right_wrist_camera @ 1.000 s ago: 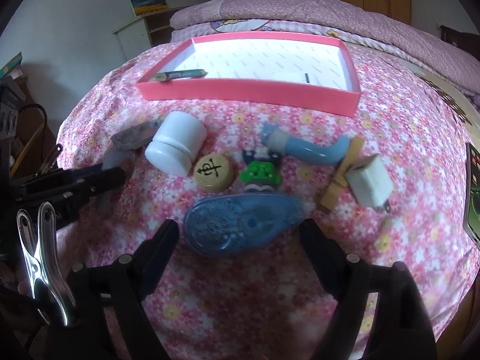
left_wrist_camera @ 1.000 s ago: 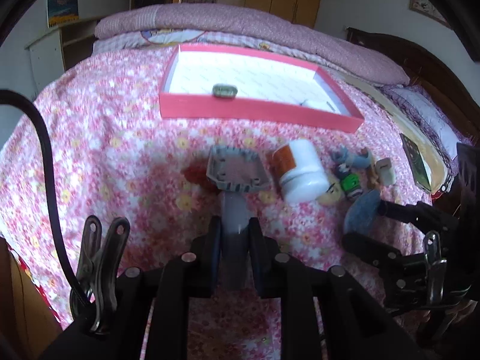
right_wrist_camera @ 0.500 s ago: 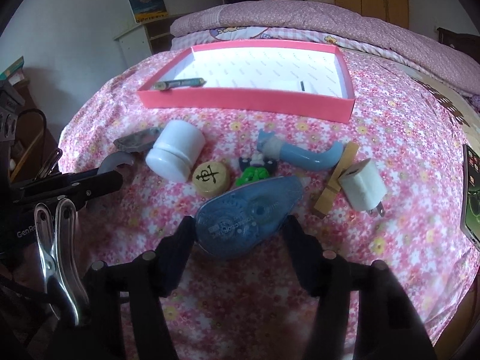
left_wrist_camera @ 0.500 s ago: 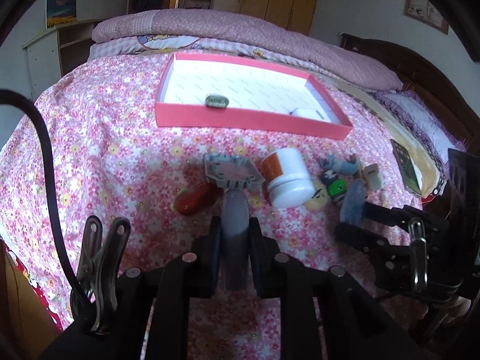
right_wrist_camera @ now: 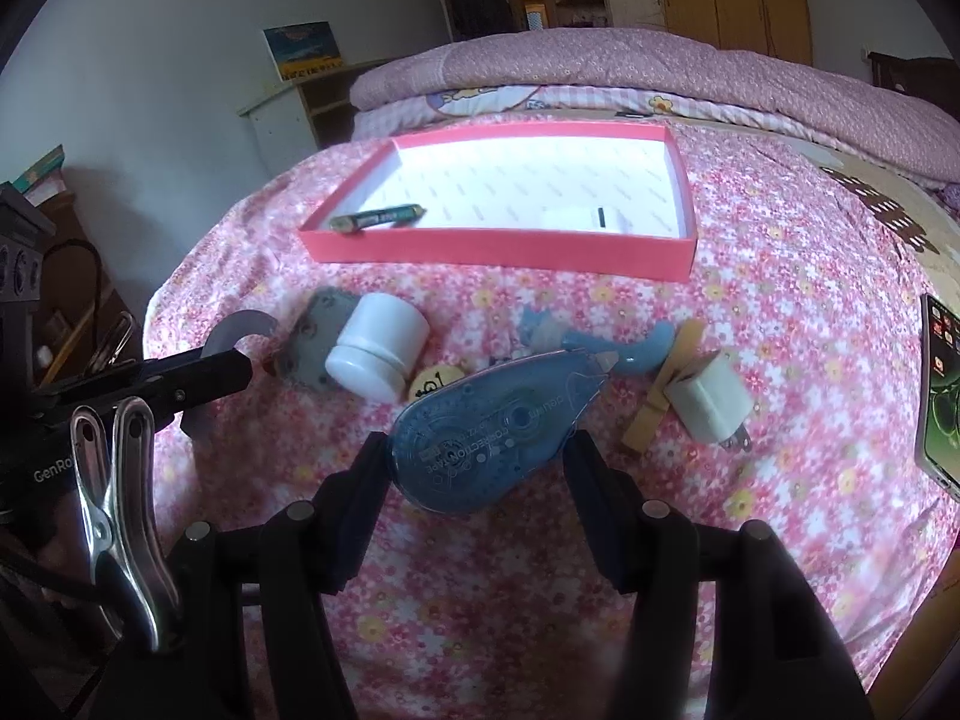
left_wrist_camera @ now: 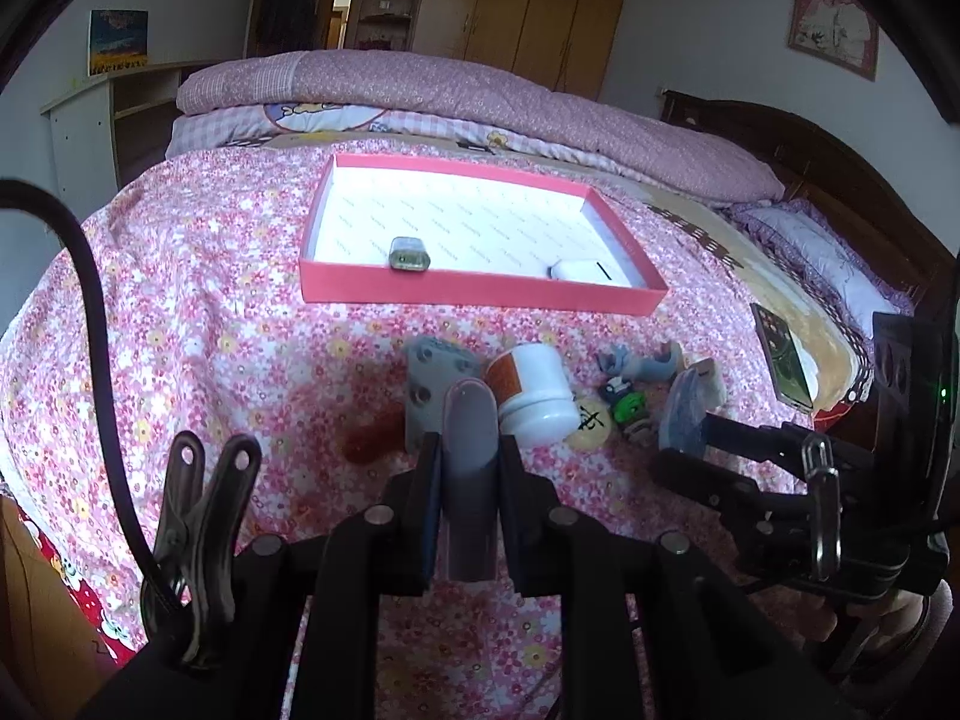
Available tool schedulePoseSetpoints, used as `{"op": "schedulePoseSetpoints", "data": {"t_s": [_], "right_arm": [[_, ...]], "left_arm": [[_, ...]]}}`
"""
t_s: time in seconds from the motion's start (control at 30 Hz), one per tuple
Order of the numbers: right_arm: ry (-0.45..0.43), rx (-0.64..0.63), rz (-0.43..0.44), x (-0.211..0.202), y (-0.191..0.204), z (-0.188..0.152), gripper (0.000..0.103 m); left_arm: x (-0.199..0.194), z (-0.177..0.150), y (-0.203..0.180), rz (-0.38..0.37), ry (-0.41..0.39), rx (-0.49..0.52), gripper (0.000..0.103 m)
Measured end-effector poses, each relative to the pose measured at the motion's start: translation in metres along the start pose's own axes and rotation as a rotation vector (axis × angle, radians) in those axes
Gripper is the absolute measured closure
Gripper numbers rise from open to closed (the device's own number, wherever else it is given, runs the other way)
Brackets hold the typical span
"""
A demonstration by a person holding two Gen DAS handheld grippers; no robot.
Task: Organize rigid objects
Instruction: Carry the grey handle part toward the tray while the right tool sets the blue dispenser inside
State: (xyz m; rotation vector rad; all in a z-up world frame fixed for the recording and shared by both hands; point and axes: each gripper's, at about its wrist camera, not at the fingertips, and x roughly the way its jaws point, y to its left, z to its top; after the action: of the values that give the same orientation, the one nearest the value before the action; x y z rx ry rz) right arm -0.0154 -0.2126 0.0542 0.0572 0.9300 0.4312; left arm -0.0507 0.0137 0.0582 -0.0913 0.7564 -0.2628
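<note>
On the left, the left tool (left_wrist_camera: 470, 468) is clamped on the grey stem of a hook (left_wrist_camera: 463, 414) whose flat grey base plate tilts up just above the flowered bed cover (left_wrist_camera: 198, 312), with a red object (left_wrist_camera: 373, 443) lying under it, too blurred to name. Next to the right lie a white jar (right_wrist_camera: 379, 354) on its side, a round yellow token (right_wrist_camera: 434, 381) touching it, a small green figure (left_wrist_camera: 629, 405), a pale blue curved piece (right_wrist_camera: 606, 351), a wooden clothespin (right_wrist_camera: 657, 393) and a white charger plug (right_wrist_camera: 711, 399) resting against the pin. The right tool (right_wrist_camera: 477, 450) is closed on a blue correction tape dispenser (right_wrist_camera: 495, 426), held off the cover with its tip toward the plug. Behind the row sits a pink tray (right_wrist_camera: 498, 249) holding 2 things: a dark pen-like item (right_wrist_camera: 377, 218) at its left front and a white case (right_wrist_camera: 585, 219) at its right. A phone (right_wrist_camera: 942, 396) lies at the far right edge of the bed.
</note>
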Motion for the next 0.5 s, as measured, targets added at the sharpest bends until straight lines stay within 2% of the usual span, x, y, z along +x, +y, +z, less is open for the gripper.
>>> {"op": "schedulePoseSetpoints", "data": {"t_s": [0.27, 0.5], "right_arm": [[-0.006, -0.011, 0.010, -0.002, 0.003, 0.002, 0.043], [-0.010, 0.004, 0.009, 0.001, -0.004, 0.018, 0.043]], "left_arm": [[-0.002, 0.008, -0.001, 0.009, -0.024, 0.011, 0.085], [0.006, 0.030, 0.002, 0.027, -0.053, 0.019, 0.085]]}}
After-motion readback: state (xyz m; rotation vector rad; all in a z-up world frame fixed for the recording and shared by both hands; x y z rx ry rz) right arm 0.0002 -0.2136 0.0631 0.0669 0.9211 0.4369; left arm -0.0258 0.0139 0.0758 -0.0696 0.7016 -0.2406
